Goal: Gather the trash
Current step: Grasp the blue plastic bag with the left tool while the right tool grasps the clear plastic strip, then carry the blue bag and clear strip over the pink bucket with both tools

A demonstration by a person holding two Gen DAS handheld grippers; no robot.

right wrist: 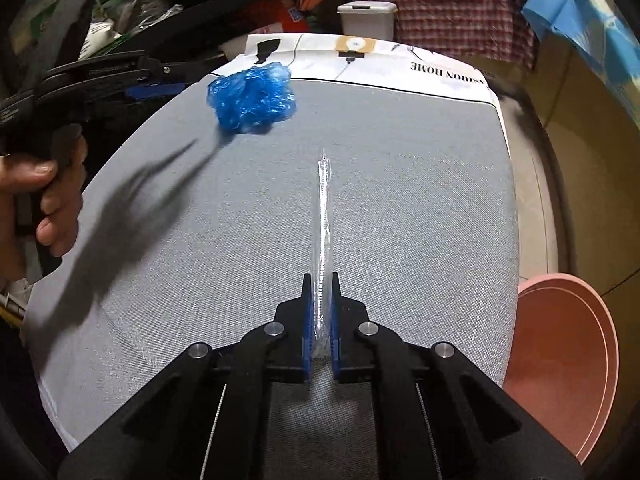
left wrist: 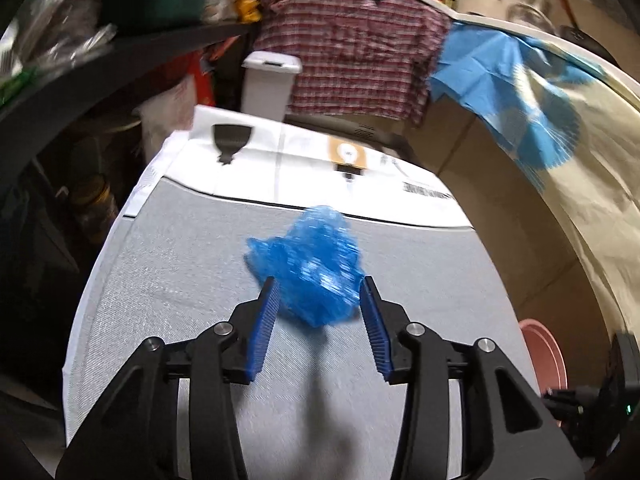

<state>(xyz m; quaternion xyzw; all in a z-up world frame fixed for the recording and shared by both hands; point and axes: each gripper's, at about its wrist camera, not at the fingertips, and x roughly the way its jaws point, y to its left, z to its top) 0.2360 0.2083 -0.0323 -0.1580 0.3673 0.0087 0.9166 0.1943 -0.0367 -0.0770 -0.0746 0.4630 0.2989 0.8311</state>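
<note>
We cannot make out the crumpled blue plastic bag (left wrist: 308,264) sharply in the left wrist view; it is blurred, lying on the grey tablecloth (left wrist: 168,280) between the open jaws of our left gripper (left wrist: 318,292), pads not pressing it. Only the right wrist view shows our right gripper (right wrist: 320,280) clamped on a clear plastic wrapper (right wrist: 323,208), and the hand (right wrist: 32,196) holding the other tool. A pink bin (right wrist: 560,360) is cut off past the table's right edge.
</note>
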